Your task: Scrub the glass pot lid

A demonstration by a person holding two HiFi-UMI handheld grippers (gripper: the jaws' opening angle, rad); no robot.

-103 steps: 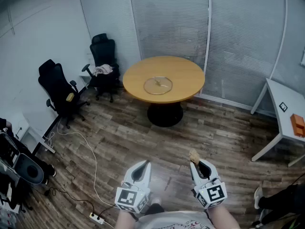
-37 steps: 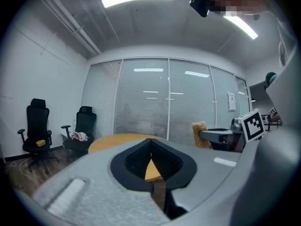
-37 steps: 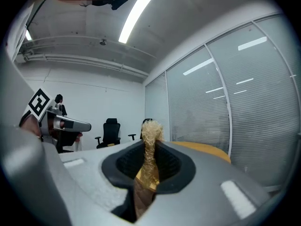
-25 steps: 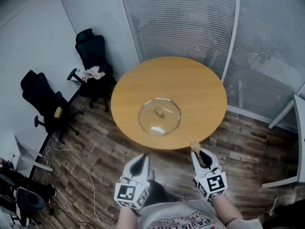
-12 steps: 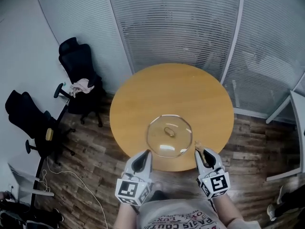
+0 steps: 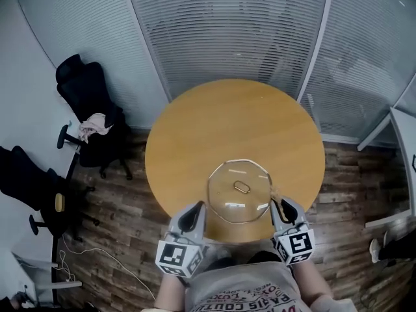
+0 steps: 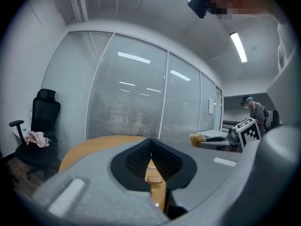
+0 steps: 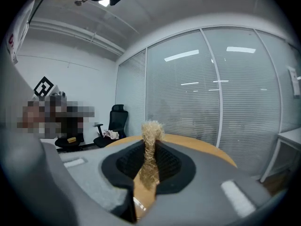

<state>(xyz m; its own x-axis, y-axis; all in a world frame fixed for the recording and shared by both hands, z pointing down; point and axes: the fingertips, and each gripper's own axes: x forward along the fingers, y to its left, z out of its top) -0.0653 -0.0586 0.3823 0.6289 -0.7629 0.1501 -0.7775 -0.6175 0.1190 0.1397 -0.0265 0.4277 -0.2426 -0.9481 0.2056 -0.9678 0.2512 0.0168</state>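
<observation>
lid: glass pot lid (image 6: 239, 190) lies flat on round table (image 6: 195, 129), near its front edge
left gripper (image 6: 195, 208): jaws pressed together, nothing between them; just left of lid rim
right gripper (image 6: 278, 203): clenched on tan scrubber (image 8: 151, 140), tuft past tips; just right of lid rim
layout: lid between the 2 grippers

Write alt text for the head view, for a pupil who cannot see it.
Seen from above, a glass pot lid lies on a round wooden table, close to the person's edge. Just below it, the left gripper is shut and empty, and the right gripper is shut on a tan scrubber. Black office chairs stand at left.
</observation>
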